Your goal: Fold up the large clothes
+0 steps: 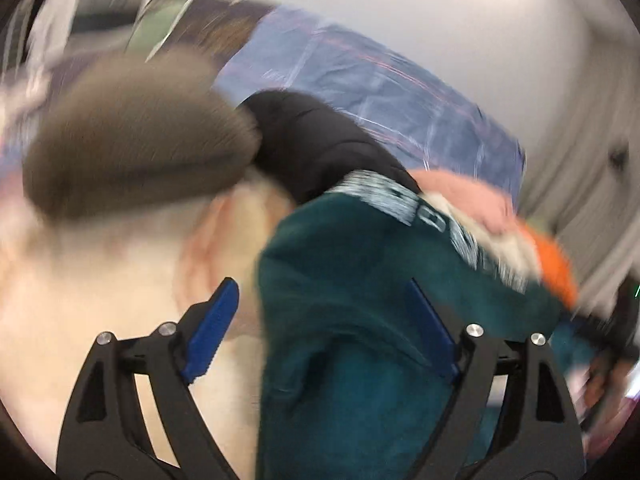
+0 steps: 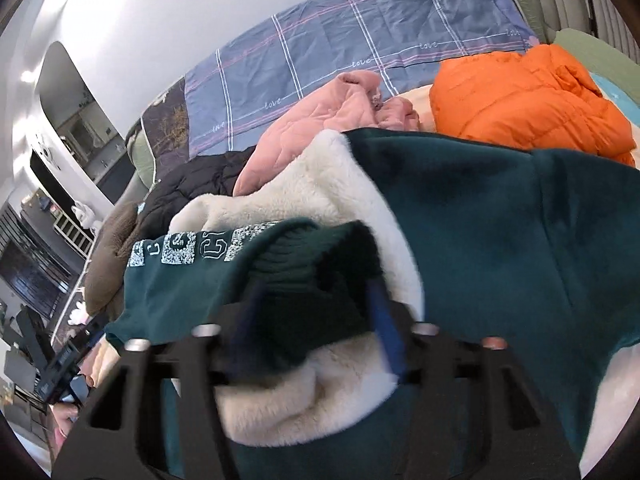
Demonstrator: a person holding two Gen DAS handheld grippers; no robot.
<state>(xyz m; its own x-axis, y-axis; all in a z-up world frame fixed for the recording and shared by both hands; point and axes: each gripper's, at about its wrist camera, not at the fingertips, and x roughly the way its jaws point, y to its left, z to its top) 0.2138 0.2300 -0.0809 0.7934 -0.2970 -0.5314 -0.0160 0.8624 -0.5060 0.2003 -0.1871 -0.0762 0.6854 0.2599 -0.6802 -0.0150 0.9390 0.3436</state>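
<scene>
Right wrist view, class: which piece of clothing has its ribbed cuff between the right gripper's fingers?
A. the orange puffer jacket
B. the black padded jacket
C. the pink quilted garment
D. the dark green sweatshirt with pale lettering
D: the dark green sweatshirt sends its ribbed cuff down between the fingers of the right gripper, while the orange jacket lies well beyond it on the bed.

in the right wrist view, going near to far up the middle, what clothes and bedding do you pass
green sweatshirt cuff between the right gripper fingers → white fleece → pink jacket → blue plaid sheet
</scene>
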